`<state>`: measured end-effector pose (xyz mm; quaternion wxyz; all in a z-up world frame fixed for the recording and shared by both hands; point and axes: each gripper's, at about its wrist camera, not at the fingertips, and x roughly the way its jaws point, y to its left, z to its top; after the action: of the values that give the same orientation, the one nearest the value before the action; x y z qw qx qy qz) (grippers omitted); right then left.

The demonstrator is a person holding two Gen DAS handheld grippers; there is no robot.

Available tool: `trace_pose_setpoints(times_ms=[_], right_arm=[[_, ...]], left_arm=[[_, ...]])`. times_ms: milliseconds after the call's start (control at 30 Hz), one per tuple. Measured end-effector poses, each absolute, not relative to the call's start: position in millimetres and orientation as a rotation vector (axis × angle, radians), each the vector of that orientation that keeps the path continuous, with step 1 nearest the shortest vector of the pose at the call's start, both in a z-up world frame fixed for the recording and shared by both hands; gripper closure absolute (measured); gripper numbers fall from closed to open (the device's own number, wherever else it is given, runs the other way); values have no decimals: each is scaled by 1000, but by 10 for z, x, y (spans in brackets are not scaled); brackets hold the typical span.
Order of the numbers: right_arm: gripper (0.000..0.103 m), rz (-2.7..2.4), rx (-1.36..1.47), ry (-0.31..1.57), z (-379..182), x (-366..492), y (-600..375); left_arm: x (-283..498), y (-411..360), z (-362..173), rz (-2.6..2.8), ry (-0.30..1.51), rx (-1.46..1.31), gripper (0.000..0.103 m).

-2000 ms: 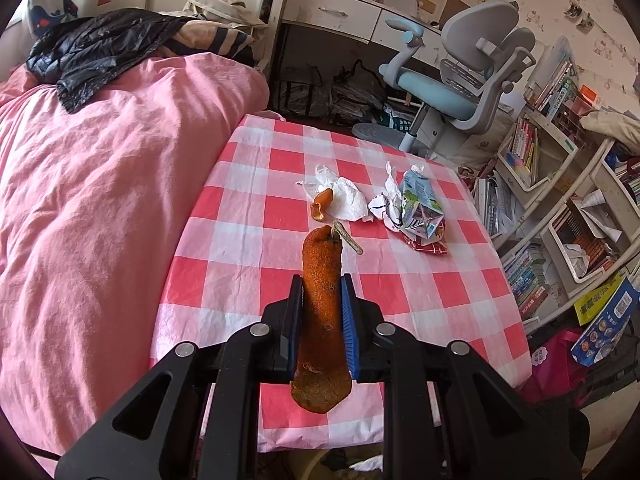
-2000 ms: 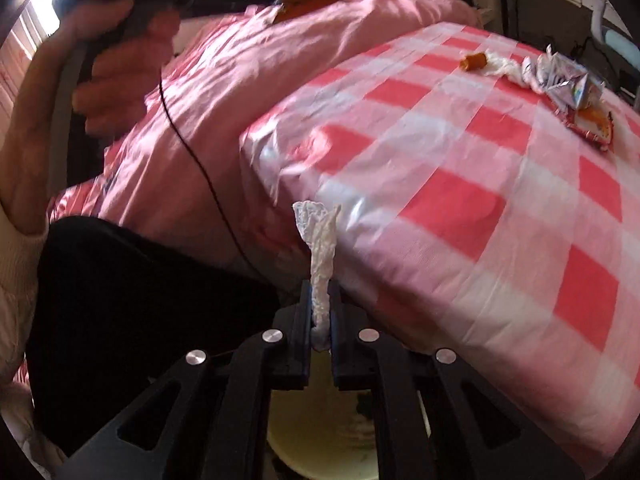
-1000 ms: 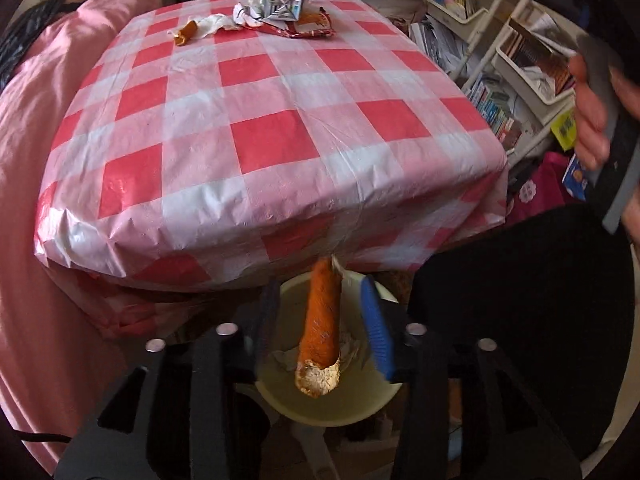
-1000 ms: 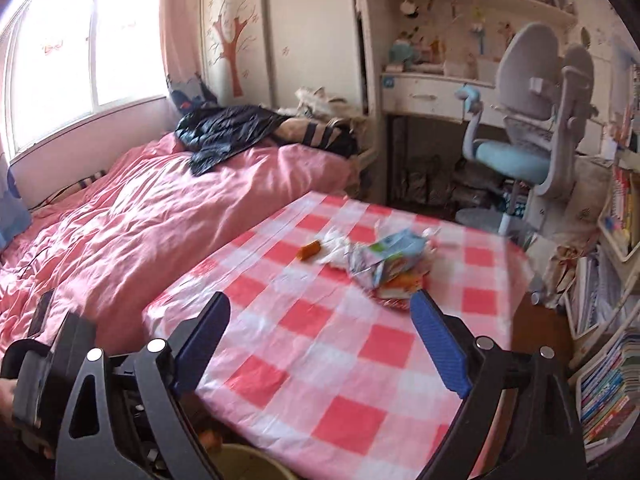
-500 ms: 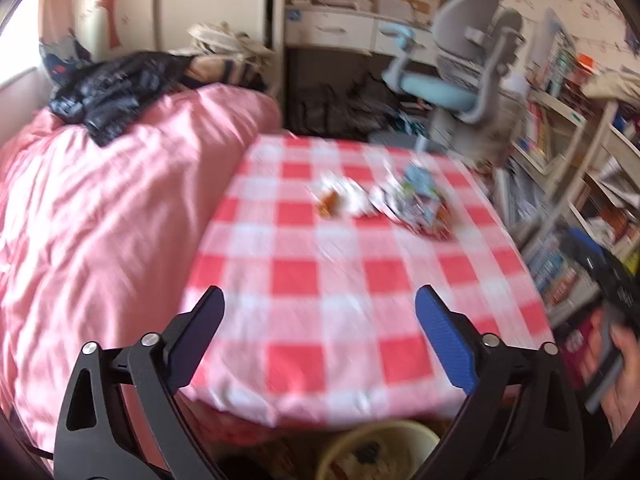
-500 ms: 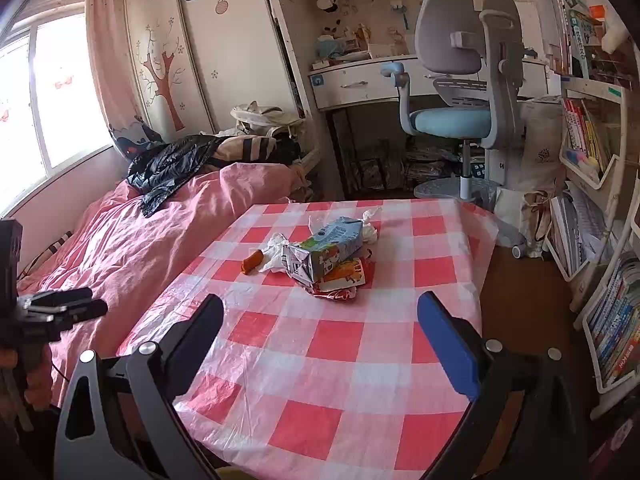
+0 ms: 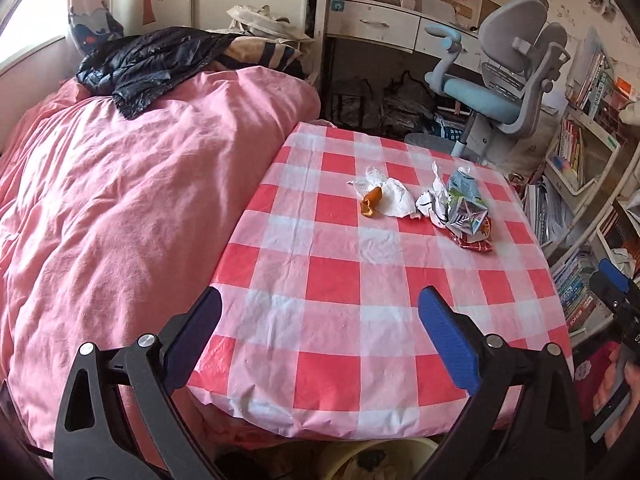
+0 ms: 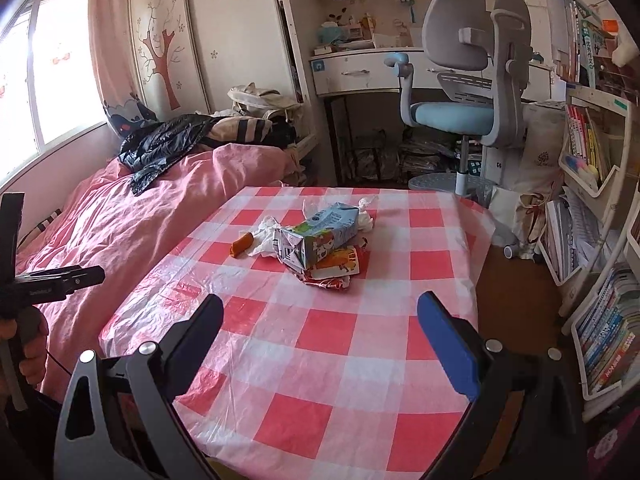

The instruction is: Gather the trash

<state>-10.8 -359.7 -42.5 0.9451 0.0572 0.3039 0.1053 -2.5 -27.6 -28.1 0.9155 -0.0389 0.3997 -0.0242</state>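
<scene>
Left gripper [image 7: 318,330]: mine, spread wide, empty, frame bottom.
Right gripper [image 8: 320,336]: same.
Carton [image 8: 320,238]: mid-frame on table [image 8: 340,360], touching tissue [image 8: 266,236].
Peel [image 7: 372,201]: centre.

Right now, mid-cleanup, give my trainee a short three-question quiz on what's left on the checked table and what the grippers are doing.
1. True or false: the left gripper holds trash.
2. What lies on the red crumpled snack wrapper? A) blue-green milk carton B) orange peel piece C) book
3. Fill in: the peel piece lies beside the white crumpled ___.

Key: 1 false, both it and the right gripper are open and empty; 2 A; 3 tissue.
</scene>
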Motion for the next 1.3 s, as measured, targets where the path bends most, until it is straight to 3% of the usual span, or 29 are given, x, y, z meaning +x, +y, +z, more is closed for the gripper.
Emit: trace_pose_setpoints(times_ms=[1300], right_arm=[[9,218,42,648,-485,-87,-3512]], left_arm=[[54,-307,-320,-55,835,-87,8]])
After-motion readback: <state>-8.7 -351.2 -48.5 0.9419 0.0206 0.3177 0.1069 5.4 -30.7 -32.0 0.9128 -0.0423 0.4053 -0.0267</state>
